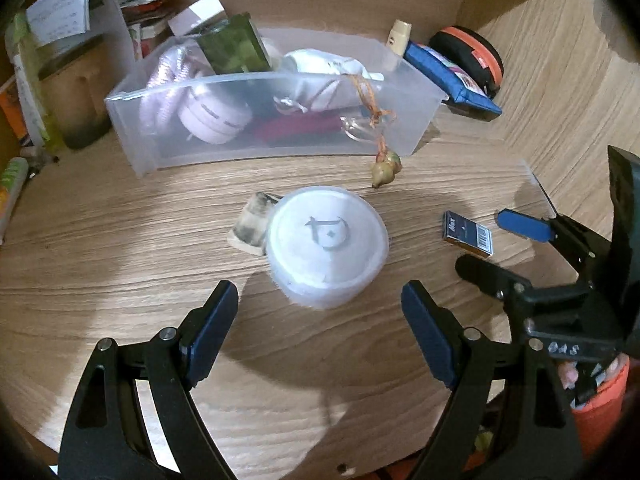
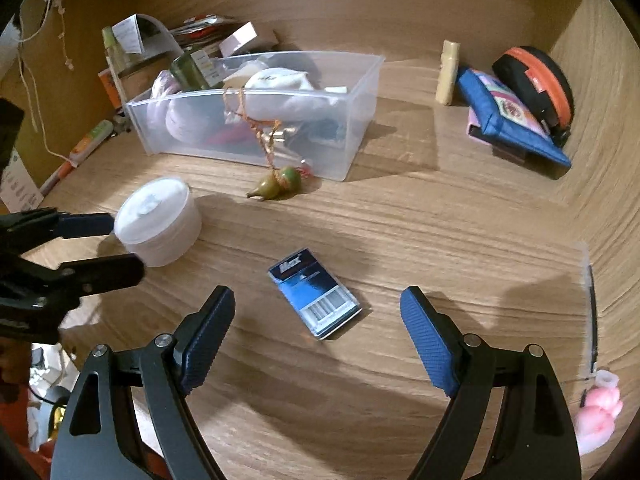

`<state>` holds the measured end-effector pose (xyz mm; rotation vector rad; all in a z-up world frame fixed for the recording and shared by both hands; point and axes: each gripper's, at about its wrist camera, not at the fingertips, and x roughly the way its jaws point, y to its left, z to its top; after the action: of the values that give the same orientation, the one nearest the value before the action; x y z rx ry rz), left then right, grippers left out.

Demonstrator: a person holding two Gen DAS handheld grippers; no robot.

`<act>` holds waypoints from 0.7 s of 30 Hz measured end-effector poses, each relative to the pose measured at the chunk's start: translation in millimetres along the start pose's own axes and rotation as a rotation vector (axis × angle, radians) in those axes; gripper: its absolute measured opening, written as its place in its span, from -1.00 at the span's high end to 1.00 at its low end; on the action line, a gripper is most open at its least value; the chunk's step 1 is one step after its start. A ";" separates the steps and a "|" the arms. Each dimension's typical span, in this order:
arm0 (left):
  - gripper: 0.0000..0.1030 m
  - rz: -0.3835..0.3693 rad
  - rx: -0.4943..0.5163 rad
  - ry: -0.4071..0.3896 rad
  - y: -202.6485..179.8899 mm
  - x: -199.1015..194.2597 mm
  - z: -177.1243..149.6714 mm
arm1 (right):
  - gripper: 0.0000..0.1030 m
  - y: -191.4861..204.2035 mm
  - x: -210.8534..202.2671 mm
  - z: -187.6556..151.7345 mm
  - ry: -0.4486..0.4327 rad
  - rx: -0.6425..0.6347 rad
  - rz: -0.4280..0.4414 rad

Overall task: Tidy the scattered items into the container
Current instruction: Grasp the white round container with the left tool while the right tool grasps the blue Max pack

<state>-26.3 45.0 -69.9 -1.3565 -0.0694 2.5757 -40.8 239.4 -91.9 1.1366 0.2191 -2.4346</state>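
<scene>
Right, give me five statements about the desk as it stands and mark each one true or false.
1. Both tools, left and right, are open and hold nothing. True.
2. The white round lidded tub is inside the clear plastic bin. False: it sits on the wooden desk, in front of the bin.
3. The blue staple box lies flat on the desk ahead of the right tool. True.
4. The bin is empty. False: it already holds several items.
5. The small gourd charm lies on the desk, its orange cord draped over the bin's wall. True.
</scene>
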 end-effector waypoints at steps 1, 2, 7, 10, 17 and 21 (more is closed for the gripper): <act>-0.63 0.001 0.002 0.004 -1.4 2.8 1.4 | -0.61 0.7 0.8 0.1 0.003 0.000 0.007; -0.63 -0.001 0.003 0.009 -2.8 5.2 2.7 | -0.61 1.4 1.4 0.3 0.005 -0.002 0.013; -0.63 0.006 -0.001 0.013 -5.5 13.1 10.0 | -0.56 4.3 5.4 3.0 0.015 -0.006 0.027; -0.63 0.007 -0.031 0.012 -1.7 17.5 16.5 | -0.55 4.9 7.7 5.3 0.010 0.001 0.020; -0.28 0.052 -0.030 -0.012 -4.3 21.8 21.6 | 0.12 15.0 8.7 6.6 -0.002 -0.057 -0.015; -0.28 0.047 -0.012 -0.023 -8.1 20.0 18.2 | 0.47 16.6 8.2 7.9 0.001 -0.064 0.001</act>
<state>-50.6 58.6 -74.5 -1.3489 -0.0574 2.6333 -43.3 219.5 -92.3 1.1102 0.2944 -2.4080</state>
